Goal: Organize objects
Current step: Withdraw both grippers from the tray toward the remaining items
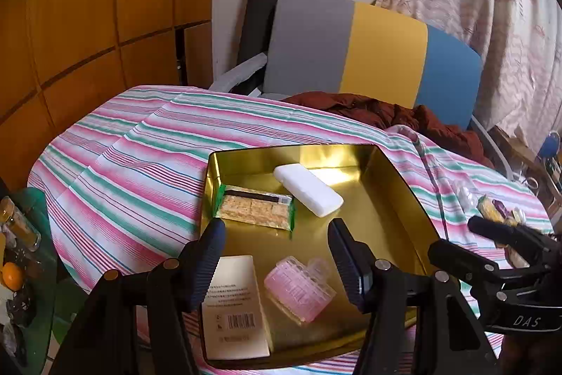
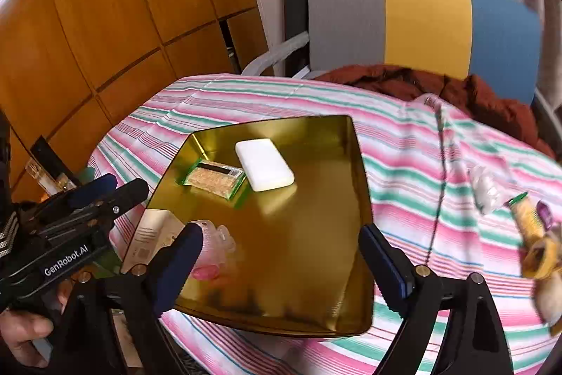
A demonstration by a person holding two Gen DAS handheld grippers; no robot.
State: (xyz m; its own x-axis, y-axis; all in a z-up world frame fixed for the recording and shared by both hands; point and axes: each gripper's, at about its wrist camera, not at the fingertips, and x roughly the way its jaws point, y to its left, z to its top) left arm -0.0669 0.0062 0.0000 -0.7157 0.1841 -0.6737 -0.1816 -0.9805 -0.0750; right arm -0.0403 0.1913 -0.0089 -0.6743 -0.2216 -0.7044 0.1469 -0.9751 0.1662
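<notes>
A gold metal tray (image 1: 393, 199) (image 2: 316, 234) sits on the striped tablecloth. In it lie a white oblong case (image 1: 307, 189) (image 2: 264, 169), a green-edged cracker pack (image 1: 256, 209) (image 2: 216, 181), a white carton with a barcode (image 1: 235, 304) (image 2: 151, 234) and a pink clear plastic piece (image 1: 298, 292) (image 2: 214, 252). My left gripper (image 1: 277, 245) hangs open over the tray's near half, with nothing between its fingers. My right gripper (image 2: 281, 252) is open above the tray's front edge, also holding nothing. Loose snack packets (image 1: 495, 209) (image 2: 530, 224) lie on the cloth to the right.
A clear crumpled wrapper (image 2: 486, 188) lies on the cloth beside the snacks. A chair with a grey, yellow and blue back (image 1: 368, 55) holds a rust-red garment (image 1: 386, 111) behind the table. Jars and an orange (image 1: 12, 275) stand at the left. A wooden wall is at the left.
</notes>
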